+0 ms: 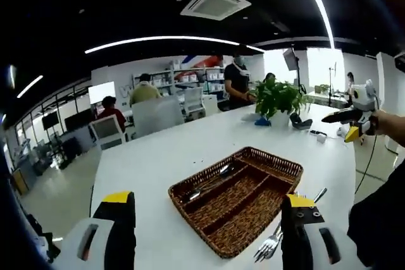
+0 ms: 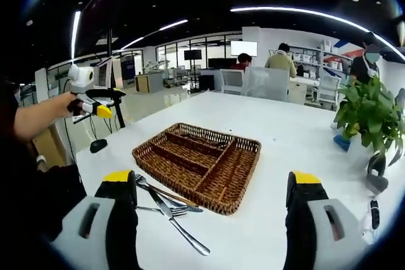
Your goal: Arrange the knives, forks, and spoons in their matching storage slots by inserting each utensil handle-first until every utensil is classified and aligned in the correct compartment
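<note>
Broad white surface (image 2: 297, 150) carrying a brown woven wicker cutlery tray (image 2: 199, 162) with long slots — one spoon (image 1: 212, 178) already lying in a far slot. Loose pile of steel forks and knives (image 2: 166, 205) just beside the tray's near edge. Left tool (image 1: 205, 219) and right tool (image 2: 212, 191) both spread wide, empty. Judged early sorting — next, closing on one handle from the pile.

Open office, white table (image 1: 190, 143), potted plant (image 1: 278, 99), shelves (image 1: 202, 80), ceiling light strips (image 1: 164, 41)
</note>
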Demonstrator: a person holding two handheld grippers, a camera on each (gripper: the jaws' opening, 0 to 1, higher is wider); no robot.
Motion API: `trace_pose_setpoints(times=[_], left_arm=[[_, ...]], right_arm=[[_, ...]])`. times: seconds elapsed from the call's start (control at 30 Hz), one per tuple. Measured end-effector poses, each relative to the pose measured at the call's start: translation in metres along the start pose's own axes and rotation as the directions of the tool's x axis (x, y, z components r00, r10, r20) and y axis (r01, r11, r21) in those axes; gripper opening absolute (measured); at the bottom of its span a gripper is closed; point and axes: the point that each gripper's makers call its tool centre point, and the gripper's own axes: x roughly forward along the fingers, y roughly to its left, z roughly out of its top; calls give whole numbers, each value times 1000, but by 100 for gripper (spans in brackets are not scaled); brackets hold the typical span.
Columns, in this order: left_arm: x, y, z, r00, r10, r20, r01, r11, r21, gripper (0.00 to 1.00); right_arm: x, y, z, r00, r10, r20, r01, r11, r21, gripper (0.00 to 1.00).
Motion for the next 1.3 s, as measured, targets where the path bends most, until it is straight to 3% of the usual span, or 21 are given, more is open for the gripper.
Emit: trace_pose_setpoints(times=[0.27, 0.63, 0.77, 0.93, 1.2, 1.3], left_arm=[[-29, -15, -13, 1000, 6, 15, -6, 1000, -8, 100], [-34, -25, -23, 1000, 11, 17, -10, 1000, -25, 100], [-37, -23, -21, 1000, 14, 13, -13, 1000, -20, 100], [-39, -20, -13, 998, 29, 47, -29, 1000, -6, 100], [-41, -30, -16, 999, 3, 47, -3, 1000, -15, 100], [-45, -29, -14, 998, 10, 60, -10, 1000, -10, 100]], right_arm=[[-9, 2, 2, 1000, 5, 19, -5, 1000, -3, 99], [-14, -3, -3, 1000, -10, 3, 10, 1000, -10, 99], [-15, -3, -1, 1000, -5, 4, 5, 1000, -20, 99], [-14, -5, -1, 1000, 0, -4, 0, 999, -42, 99], [-18, -6, -1, 1000, 0, 0, 0, 998, -68, 99], [-19, -2, -1, 1000, 23, -3, -23, 993, -117, 99]])
